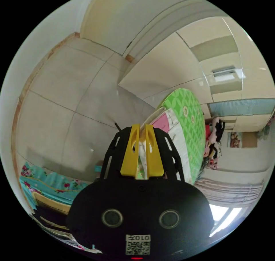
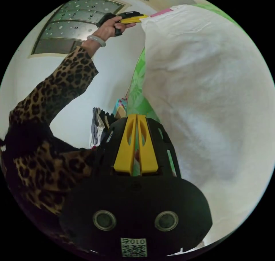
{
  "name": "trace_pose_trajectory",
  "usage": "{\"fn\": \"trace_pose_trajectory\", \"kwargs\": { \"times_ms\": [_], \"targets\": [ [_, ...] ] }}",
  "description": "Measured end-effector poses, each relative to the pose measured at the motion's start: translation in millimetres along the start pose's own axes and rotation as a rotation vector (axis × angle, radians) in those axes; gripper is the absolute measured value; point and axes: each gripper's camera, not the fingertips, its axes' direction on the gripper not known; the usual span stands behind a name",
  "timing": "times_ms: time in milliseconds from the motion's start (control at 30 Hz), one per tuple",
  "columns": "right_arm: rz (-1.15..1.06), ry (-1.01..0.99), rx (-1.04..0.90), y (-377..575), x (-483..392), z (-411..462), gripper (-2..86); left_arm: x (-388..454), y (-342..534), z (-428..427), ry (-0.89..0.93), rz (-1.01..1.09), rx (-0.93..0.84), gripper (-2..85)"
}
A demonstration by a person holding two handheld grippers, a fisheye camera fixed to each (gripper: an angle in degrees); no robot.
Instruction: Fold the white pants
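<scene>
The left tongs (image 1: 142, 129) are closed on a corner of the white pants (image 1: 174, 129), with white cloth and a pink label just beyond the tips. In the right gripper view, a hand (image 2: 110, 27) holds these left tongs (image 2: 143, 16) high, and the white pants (image 2: 206, 94) hang from them as a wide sheet beside the right tongs (image 2: 137, 119). The right tongs are nearly closed; whether they pinch the pants, I cannot tell. I think the pants are lifted to let them hang straight before folding. Behind them is the green table (image 2: 137, 94).
</scene>
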Motion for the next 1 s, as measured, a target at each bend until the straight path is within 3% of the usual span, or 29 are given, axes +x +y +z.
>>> {"fn": "trace_pose_trajectory", "kwargs": {
  "times_ms": [133, 233, 333, 400, 467, 567, 700, 900, 1000],
  "targets": [
    [0.094, -0.015, 0.137, 61.8, 7.6, -26.3, 2.2, 2.7, 17.3, -19.7, 0.057, 0.059, 0.084, 0.9],
    [0.358, 0.006, 0.333, 154.8, 25.1, -49.3, 2.3, 5.2, 24.6, -26.5, 0.053, 0.089, 0.142, 0.5],
    [0.691, 0.000, 0.678, 280.4, 31.8, -63.5, 2.7, 3.5, 6.2, -19.9, 0.114, 0.063, 0.141, 0.0],
    [1.008, 0.145, 0.946, 371.6, 17.6, -67.8, 3.4, 13.5, -3.7, -26.7, 0.231, 0.087, 0.196, -0.1],
    [1.092, 0.200, 1.069, 407.2, 9.3, -68.7, 4.8, 27.8, -5.6, -39.2, 0.234, 0.083, 0.283, -0.1],
    [1.167, 0.374, 0.978, 405.1, 14.4, -79.9, 8.1, 55.7, 1.9, -41.3, 0.249, 0.092, 0.295, -0.1],
    [1.227, 0.603, 0.736, 365.4, 28.4, -82.4, 10.2, 142.0, 38.0, 8.3, 0.206, 0.417, 0.042, -0.2],
    [1.286, 0.703, 0.708, 359.1, 19.3, -51.3, 10.2, 204.2, 97.9, 96.5, 0.233, 0.606, -0.223, -0.2],
    [1.230, 0.548, 0.692, 360.5, 33.9, -30.0, 10.3, 226.7, 117.2, 125.6, 0.242, 0.668, -0.298, -0.2]
  ]
}}
